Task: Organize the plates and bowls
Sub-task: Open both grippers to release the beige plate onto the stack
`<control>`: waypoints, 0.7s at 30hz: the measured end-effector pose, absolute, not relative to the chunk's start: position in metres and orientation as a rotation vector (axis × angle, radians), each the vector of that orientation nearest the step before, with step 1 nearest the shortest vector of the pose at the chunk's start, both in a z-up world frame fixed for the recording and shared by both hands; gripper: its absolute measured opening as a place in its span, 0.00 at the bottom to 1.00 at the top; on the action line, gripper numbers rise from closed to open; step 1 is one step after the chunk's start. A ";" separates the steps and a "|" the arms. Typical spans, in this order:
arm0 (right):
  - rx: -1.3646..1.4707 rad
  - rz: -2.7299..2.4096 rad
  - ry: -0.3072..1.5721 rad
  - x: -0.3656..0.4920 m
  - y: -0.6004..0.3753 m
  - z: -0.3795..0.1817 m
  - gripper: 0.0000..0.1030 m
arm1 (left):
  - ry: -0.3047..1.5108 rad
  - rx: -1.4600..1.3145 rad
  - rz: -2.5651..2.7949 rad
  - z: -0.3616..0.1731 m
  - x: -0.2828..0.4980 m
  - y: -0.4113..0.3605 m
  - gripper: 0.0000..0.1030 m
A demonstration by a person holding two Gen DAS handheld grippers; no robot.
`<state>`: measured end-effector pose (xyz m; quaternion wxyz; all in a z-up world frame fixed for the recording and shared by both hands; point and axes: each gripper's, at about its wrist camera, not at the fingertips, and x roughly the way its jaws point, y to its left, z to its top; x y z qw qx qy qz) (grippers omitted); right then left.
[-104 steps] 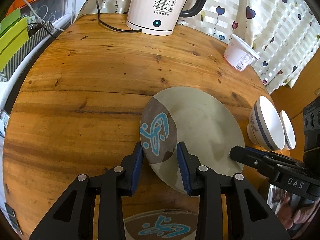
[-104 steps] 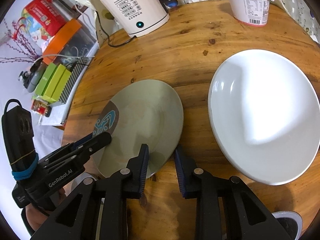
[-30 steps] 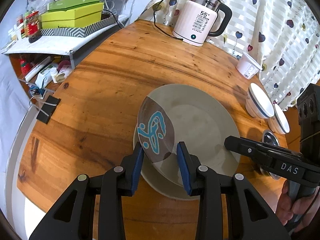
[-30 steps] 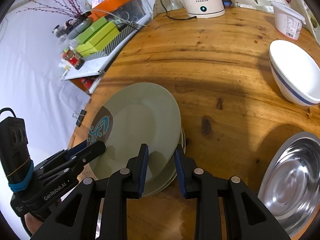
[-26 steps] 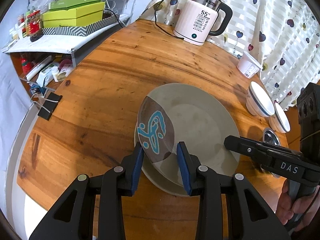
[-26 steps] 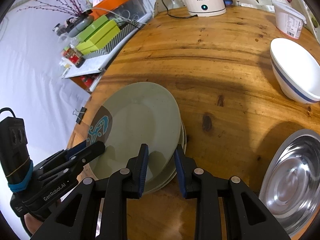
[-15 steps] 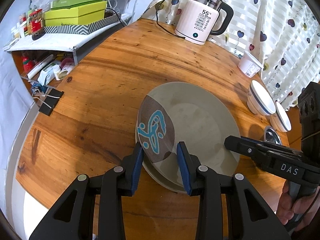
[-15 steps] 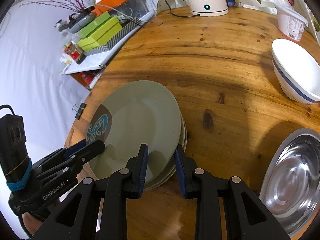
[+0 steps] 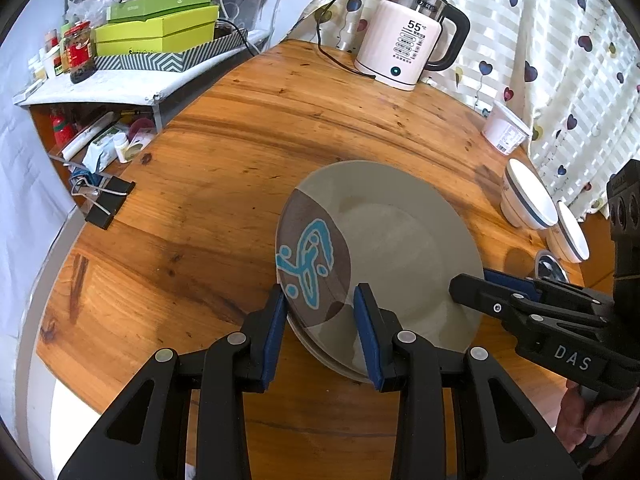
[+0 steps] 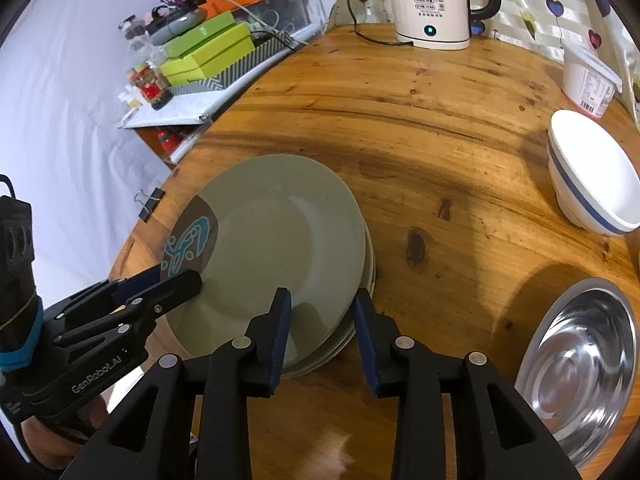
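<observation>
- Resting on a stack of like plates near the round wooden table's (image 9: 248, 128) front edge, the grey-green plate (image 9: 400, 240) lies almost flush.
- Left gripper (image 9: 320, 328) straddles its patterned rim; whether it pinches, I cannot tell.
- Right gripper (image 10: 322, 330) has just been opening, jaws spread round the stack's rim, pads apart from it.
- White bowls (image 10: 592, 176) and a steel bowl (image 10: 580, 360) sit well apart.

Both wrist views close, angled down across table (image 9: 248, 132); shared: plate stack (image 9: 396, 248), kettle (image 10: 432, 4).
</observation>
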<state>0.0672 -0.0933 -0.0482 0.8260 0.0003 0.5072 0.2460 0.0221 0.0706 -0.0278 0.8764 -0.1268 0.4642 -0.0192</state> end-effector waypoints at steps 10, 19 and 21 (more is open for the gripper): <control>-0.059 0.506 1.048 0.062 -0.088 -0.046 0.31 | 0.967 -0.222 -0.023 -0.028 0.021 0.066 0.36; -0.042 0.506 1.052 0.063 -0.092 -0.049 0.31 | 0.962 -0.216 -0.006 -0.029 0.020 0.071 0.40; -0.036 0.506 1.054 0.063 -0.094 -0.049 0.31 | 0.949 -0.225 -0.005 -0.027 0.019 0.074 0.41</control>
